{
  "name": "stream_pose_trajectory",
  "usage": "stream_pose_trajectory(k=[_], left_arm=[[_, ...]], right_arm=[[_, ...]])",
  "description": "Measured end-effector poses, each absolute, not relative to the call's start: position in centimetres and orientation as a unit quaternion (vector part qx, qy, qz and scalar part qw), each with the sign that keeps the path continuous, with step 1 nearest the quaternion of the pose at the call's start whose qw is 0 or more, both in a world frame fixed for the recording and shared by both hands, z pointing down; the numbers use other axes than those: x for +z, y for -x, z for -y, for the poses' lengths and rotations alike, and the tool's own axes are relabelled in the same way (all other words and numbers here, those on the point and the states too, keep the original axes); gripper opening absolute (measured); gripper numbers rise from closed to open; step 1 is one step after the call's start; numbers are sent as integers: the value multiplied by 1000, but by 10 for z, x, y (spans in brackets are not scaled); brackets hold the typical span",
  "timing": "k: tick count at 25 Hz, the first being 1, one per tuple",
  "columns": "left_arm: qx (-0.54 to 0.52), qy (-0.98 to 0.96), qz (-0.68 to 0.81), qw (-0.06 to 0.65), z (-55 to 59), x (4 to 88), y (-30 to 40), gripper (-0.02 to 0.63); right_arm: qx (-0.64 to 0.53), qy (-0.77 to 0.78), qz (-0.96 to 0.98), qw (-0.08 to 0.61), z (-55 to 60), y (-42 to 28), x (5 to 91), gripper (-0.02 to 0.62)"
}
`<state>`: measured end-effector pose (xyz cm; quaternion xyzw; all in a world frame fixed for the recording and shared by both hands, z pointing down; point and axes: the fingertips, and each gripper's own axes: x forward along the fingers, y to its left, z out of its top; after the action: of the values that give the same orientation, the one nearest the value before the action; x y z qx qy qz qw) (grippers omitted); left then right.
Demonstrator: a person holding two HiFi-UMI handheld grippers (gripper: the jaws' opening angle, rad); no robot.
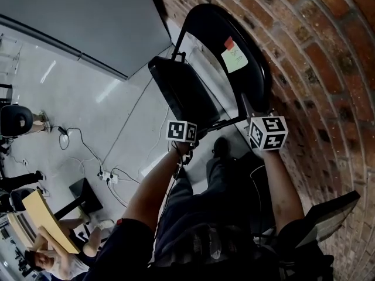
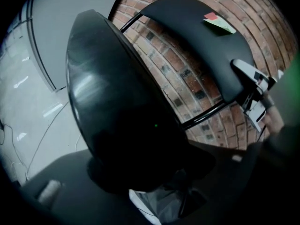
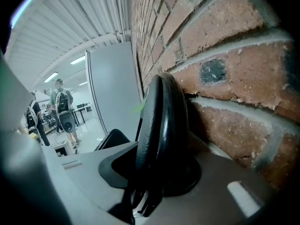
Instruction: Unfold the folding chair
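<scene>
Black folding chair (image 1: 258, 81), stood close against the red brick wall (image 1: 328, 69) and partly opened. Its glossy black plastic seat panel (image 1: 184, 92) is seen tilted steeply, with the front edge pointing down toward the person. Its curved black backrest (image 2: 192, 32) is set nearest the bricks and is joined to the seat by thin black metal tubes. A pale green sticky note (image 1: 235, 58) and a small red sticky note (image 1: 229, 42) are stuck side by side on the backrest. The left gripper (image 1: 188, 140) is held at the lower edge of the seat panel, which fills the wide gap between its jaws and is gripped there. The right gripper (image 1: 253, 122) is clamped on the lower side edge of the backrest, which is seen edge-on between narrowly set jaws just beside the wall. A shiny white floor (image 1: 88, 110) is crossed by thin cables leading to a white power strip (image 1: 108, 177). A grey partition panel (image 1: 76, 16) is shown beyond the chair.
</scene>
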<state>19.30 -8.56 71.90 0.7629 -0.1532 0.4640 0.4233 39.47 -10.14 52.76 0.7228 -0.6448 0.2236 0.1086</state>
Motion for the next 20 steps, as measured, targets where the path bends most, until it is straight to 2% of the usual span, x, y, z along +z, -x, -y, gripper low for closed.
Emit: stream_pose_trajectory(k=[20], left_arm=[[469,-726,177,470,92,736,-130,294]], right_arm=[[263,-709,647,102,108,-392,542,115]])
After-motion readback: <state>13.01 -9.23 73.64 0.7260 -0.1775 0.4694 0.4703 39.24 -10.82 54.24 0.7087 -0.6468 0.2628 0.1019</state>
